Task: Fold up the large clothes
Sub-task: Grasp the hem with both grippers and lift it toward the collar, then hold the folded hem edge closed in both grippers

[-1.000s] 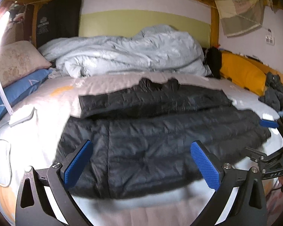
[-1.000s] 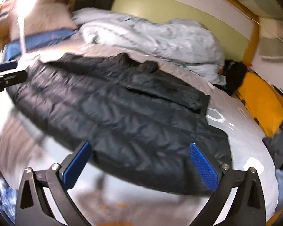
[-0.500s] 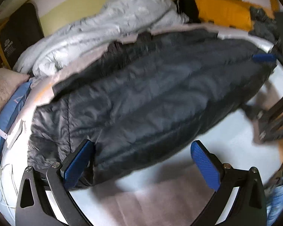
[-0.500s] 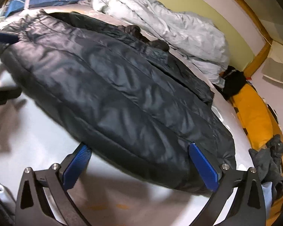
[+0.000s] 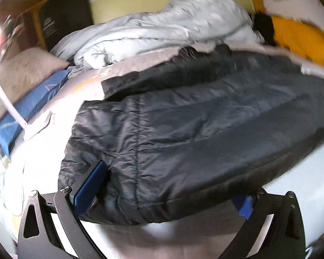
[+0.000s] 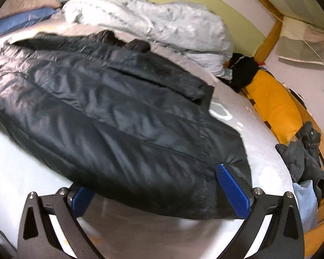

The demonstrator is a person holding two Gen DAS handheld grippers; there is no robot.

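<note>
A large black puffer jacket (image 5: pixel 194 133) lies spread across the white bed sheet (image 5: pixel 302 183), collar toward the far side and one sleeve folded over its back. My left gripper (image 5: pixel 166 198) is open at the jacket's near left hem corner, and the hem reaches in between its blue pads (image 5: pixel 90 190). In the right wrist view the same jacket (image 6: pixel 110 116) fills the middle. My right gripper (image 6: pixel 157 196) is open around the near right hem corner, with one blue pad (image 6: pixel 233 190) lying against the fabric. Neither gripper has closed on the cloth.
A crumpled pale grey duvet (image 5: pixel 162 32) is heaped along the far wall. Blue and beige pillows (image 5: pixel 32 108) and a white cable (image 5: pixel 10 105) sit at the left. A yellow cushion (image 6: pixel 274 108), a black garment (image 6: pixel 244 71) and dark grey clothes (image 6: pixel 306 155) line the right edge.
Both grippers have moved down and forward to the jacket's near hem. The hem corners, earlier ahead of the fingers, now lie between the open pads.
</note>
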